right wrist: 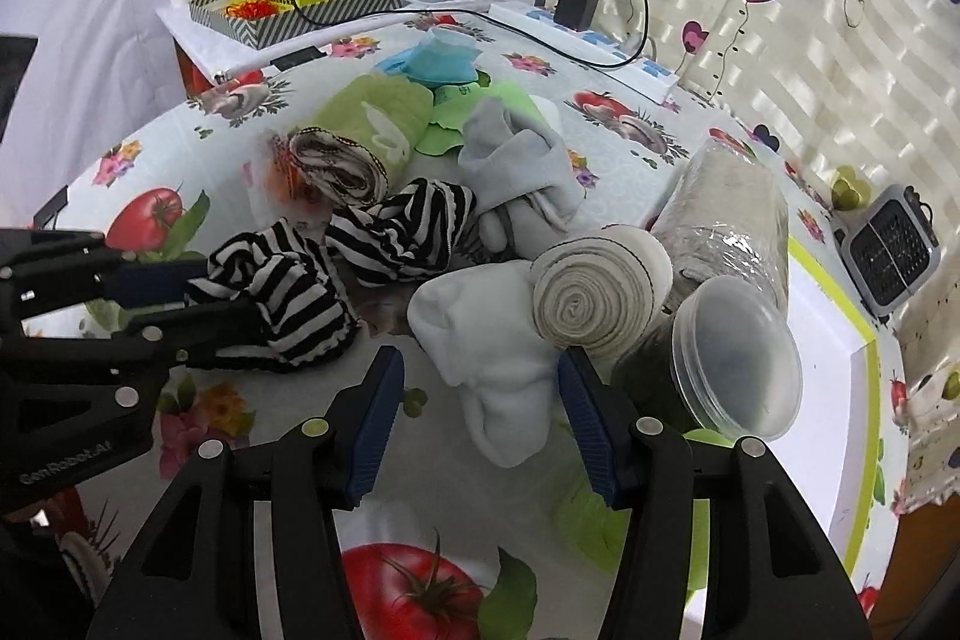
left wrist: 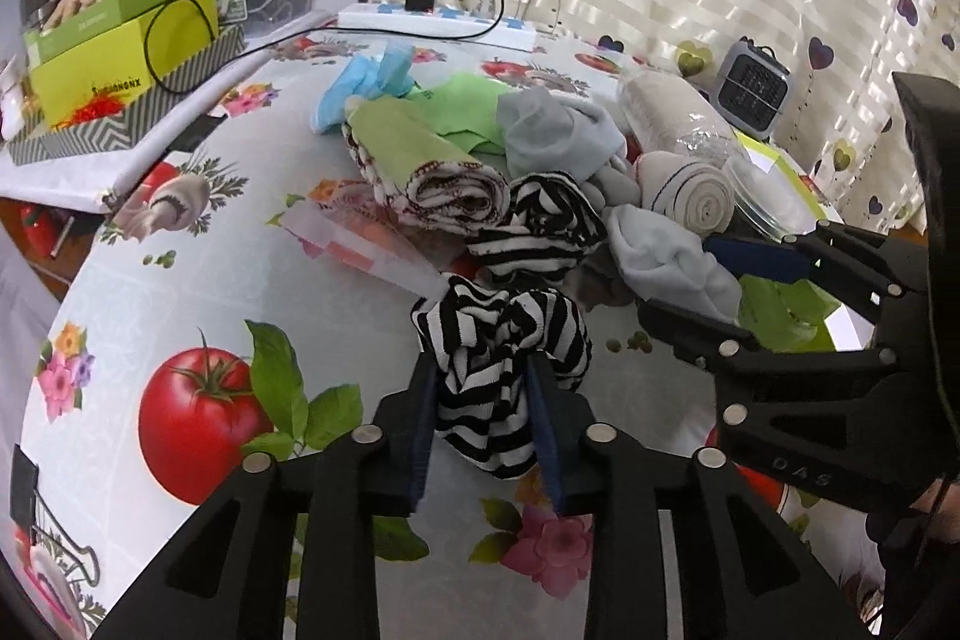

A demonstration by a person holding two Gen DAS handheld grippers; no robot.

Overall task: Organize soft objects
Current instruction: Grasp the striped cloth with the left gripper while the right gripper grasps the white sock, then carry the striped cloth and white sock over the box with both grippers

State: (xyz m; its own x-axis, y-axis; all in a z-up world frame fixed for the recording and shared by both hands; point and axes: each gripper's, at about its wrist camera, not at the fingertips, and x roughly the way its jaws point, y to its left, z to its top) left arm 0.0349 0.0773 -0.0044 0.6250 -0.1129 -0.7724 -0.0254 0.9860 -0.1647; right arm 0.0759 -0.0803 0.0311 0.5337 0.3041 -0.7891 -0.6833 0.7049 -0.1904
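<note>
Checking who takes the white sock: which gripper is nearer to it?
Right. The right gripper has open jaws either side of the white sock; the left gripper is beside it, closed on a striped sock.

Print on green box (left wrist: 114, 64) too small to read; plastic tub (right wrist: 735, 358) contents blurred; right gripper (left wrist: 750, 292) body cut off at frame edge

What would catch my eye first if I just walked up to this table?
Probably the heap of soft things mid-table: a black-and-white striped cloth clamped in the left gripper, with a second striped bundle just behind it. The right gripper stands open around a pale white sock, beside a rolled cream towel. Underneath, big red tomatoes are printed on the tablecloth.
</note>
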